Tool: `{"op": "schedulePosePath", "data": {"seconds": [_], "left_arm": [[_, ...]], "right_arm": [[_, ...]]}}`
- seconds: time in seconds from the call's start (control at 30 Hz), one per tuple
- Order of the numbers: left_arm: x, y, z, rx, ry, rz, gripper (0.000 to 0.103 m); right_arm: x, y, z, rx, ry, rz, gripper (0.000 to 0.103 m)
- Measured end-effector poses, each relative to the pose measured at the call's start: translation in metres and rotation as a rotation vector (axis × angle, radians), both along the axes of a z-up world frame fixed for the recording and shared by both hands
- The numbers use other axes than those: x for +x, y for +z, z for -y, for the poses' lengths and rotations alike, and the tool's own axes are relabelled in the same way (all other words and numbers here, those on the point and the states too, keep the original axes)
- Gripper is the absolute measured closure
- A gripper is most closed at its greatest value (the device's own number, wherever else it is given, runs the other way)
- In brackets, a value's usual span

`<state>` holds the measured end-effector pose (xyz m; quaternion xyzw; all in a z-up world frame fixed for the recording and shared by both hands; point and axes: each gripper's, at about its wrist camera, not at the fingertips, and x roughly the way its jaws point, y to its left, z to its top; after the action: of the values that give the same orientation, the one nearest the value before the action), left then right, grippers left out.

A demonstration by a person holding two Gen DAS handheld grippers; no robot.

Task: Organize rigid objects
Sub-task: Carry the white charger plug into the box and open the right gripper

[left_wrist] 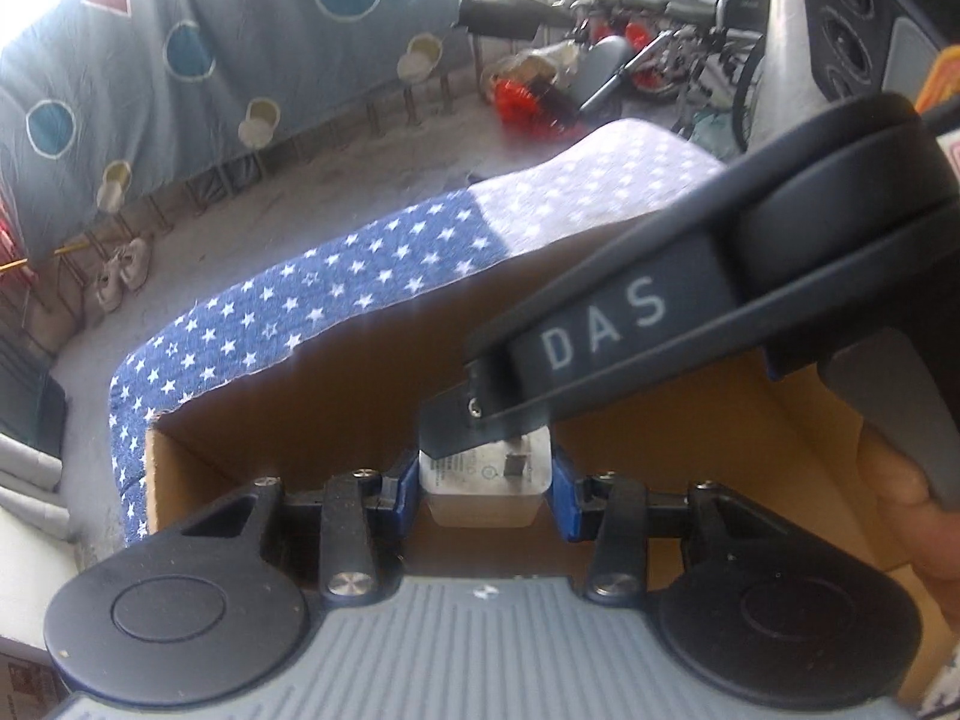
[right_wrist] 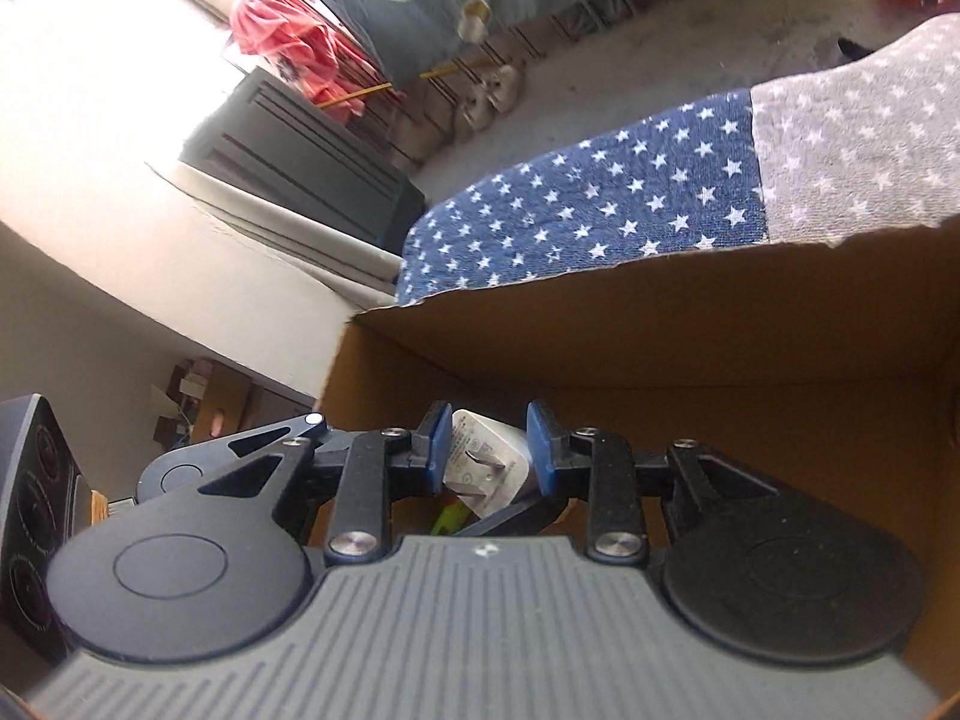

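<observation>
Tongs, left [left_wrist: 487, 483]: pads closed on a white charger [left_wrist: 485, 480], prong face up, held above the open box [left_wrist: 252, 420]. Right tongs [right_wrist: 487, 450]: narrowly set and pinching a white plug [right_wrist: 489, 462] at a tilt, also over the box [right_wrist: 660, 360]; whether this is the same charger, cannot tell. Judgement: the charger is light, stiff, smooth plastic, likely slippery; best gripped on flat side faces, clear of the prongs. Both tongs pitch steeply down toward the box interior, right tongs [left_wrist: 660, 324] crossing over the left. Box sits on a star-print bed [left_wrist: 336, 294].
</observation>
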<state>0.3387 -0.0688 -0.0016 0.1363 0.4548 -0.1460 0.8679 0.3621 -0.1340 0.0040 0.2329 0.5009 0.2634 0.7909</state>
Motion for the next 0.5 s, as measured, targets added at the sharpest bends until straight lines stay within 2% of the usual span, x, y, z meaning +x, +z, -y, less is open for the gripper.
{"op": "schedulePosePath", "data": {"seconds": [0.3,0.4,0.5], "left_arm": [[0.018,-0.015,-0.005,0.015,0.023,-0.051,0.059],[0.017,-0.010,-0.008,0.035,0.039,-0.016,0.056],[0.014,0.001,-0.011,0.014,0.041,-0.011,0.054]], "right_arm": [[0.033,-0.027,-0.013,-0.026,0.019,-0.047,0.075],[0.036,-0.030,-0.014,-0.014,0.020,-0.059,0.075],[0.033,-0.025,-0.011,0.009,0.015,-0.054,0.072]]}}
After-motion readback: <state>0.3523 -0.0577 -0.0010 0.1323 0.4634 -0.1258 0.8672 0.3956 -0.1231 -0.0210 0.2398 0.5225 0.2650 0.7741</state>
